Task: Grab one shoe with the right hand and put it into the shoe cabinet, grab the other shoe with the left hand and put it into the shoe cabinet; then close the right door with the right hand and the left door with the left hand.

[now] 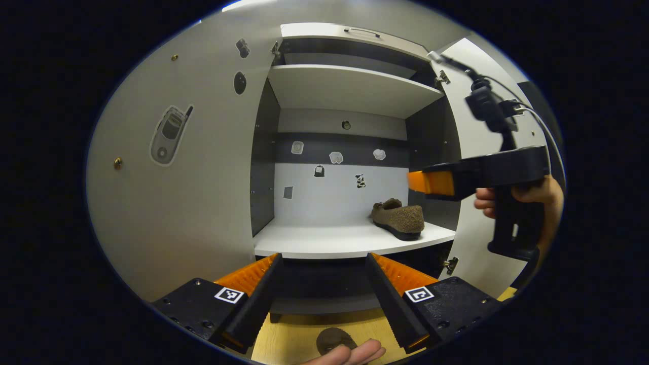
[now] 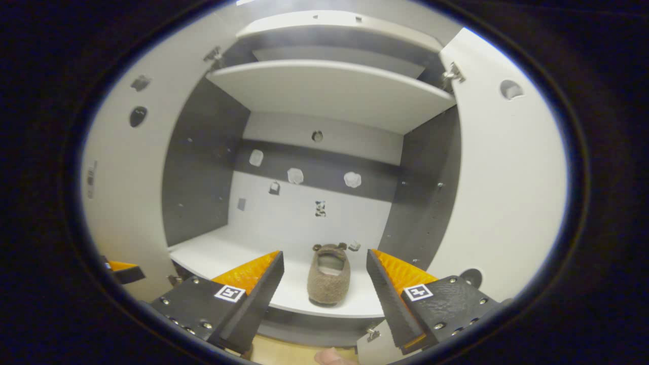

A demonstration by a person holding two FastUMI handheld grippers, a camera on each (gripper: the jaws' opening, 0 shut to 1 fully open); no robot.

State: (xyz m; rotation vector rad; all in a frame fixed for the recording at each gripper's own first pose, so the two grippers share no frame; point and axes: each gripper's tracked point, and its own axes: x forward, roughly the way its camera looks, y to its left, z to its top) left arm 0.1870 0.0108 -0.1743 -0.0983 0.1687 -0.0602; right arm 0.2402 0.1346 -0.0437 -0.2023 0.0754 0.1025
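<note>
Already one brown fuzzy shoe (image 1: 399, 217) sits on the lower shelf (image 1: 329, 241) of the shoe cabinet, toward its right side, near the right inner wall. In the right gripper view that shoe (image 2: 328, 276) lies straight ahead, between and beyond the spread fingers of the right gripper (image 2: 324, 299), which touches nothing; the gripper is released and empty. The other shoe (image 1: 334, 339) is a dark brown shape on the wooden floor (image 1: 289, 334), low in the left gripper view, below the cabinet front. The left gripper (image 1: 323, 296) also stands open and empty above it. Both doors hang open: the left door (image 1: 192, 192) wide on one side, the right door (image 1: 479, 233) behind the right gripper (image 1: 431, 182) and the hand (image 1: 527, 200) holding it.

So the first placing looks done, and the left hand's grab seems next. That calls for tipping the left gripper down onto the floor shoe and closing on it.
</note>
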